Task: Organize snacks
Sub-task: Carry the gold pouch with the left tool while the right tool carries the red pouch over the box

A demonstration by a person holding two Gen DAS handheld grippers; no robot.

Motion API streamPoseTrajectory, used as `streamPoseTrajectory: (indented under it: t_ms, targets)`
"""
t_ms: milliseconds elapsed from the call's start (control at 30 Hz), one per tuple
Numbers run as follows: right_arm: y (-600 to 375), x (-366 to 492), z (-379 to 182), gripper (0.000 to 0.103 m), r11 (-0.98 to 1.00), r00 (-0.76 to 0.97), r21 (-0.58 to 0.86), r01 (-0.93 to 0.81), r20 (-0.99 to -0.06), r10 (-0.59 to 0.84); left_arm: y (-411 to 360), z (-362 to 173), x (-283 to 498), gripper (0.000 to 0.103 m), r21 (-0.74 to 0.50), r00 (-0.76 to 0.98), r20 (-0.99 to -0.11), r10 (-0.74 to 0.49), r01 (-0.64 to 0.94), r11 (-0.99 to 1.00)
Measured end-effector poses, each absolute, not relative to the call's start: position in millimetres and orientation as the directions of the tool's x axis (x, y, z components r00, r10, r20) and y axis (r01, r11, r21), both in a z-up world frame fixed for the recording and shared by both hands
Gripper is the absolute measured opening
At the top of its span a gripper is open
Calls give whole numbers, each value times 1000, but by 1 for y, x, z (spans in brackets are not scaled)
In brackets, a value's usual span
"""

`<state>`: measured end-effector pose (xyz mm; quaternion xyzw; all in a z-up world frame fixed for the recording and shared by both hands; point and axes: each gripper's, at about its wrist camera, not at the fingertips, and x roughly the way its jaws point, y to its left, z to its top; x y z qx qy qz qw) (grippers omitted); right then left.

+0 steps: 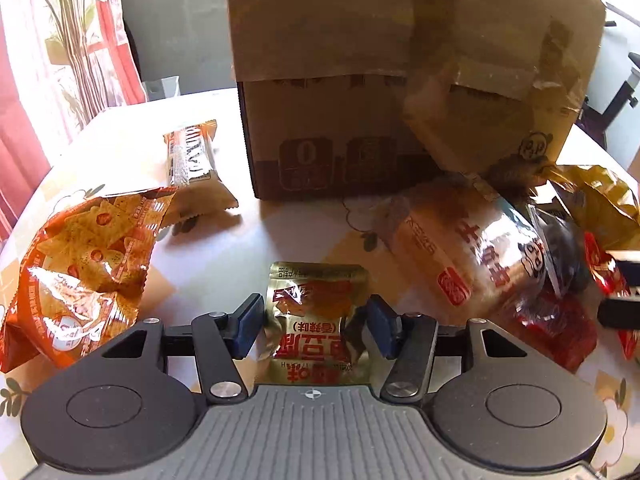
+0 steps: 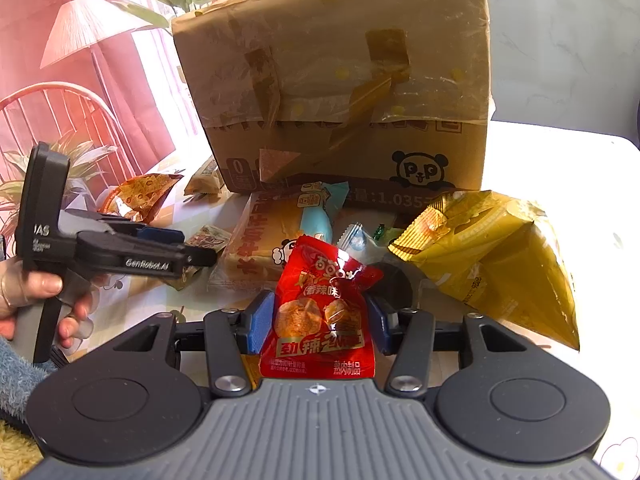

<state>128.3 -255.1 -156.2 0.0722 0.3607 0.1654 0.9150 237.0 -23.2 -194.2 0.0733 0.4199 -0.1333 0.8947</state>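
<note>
Clamped shut on a red packet (image 2: 320, 312) in the right tongs (image 2: 320, 320), with the blue pads squeezing both its sides. Stuck straight up between them, just off the table (image 1: 248, 248).

Gripped in the left tongs (image 1: 316, 324), a small gold packet (image 1: 316, 292), with a blue pad touching each side and the wrapper crinkled in the middle. Held low, right by the tabletop. Kept up by a hand (image 2: 24, 300) around the grey handle.

Lay just to the left of the gold packet: a big orange chip bag (image 1: 80, 260), shiny and puffy. Rested a bit further back, a brown snack bar (image 1: 196, 160) in its wrapper. Lay to the right, a clear bread bag (image 1: 460, 248) with red writing, touching a dark bag and more red packets. Sat on top of the bread, a light blue packet (image 2: 320, 212). Flopped open beside the pile, a big yellow bag (image 2: 500, 260).

Stood at the very back, a tall cardboard box (image 2: 340, 80) with tape on its flap and a panda drawn on the front.
</note>
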Motion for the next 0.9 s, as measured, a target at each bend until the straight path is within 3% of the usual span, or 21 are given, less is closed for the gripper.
streamPoseTrajectory:
  t_ms: [133, 500, 700, 900]
  targets:
    - [-255, 128, -156, 52, 933, 686, 250, -258, -632, 360, -26, -192, 235, 42, 11, 606, -771, -196, 320, 947]
    - [-258, 125, -152, 52, 935, 704, 251, -252, -615, 355, -7, -177, 214, 41, -24, 634, -747, -200, 274, 961]
    - [-260, 130, -133, 52, 936, 740, 221, -273, -574, 351, -7, -128, 212, 41, -35, 706, -661, -252, 306, 951]
    - [-263, 142, -80, 52, 922, 816, 208, -326, -430, 385, -16, -59, 217, 42, -27, 799, -507, -323, 360, 932]
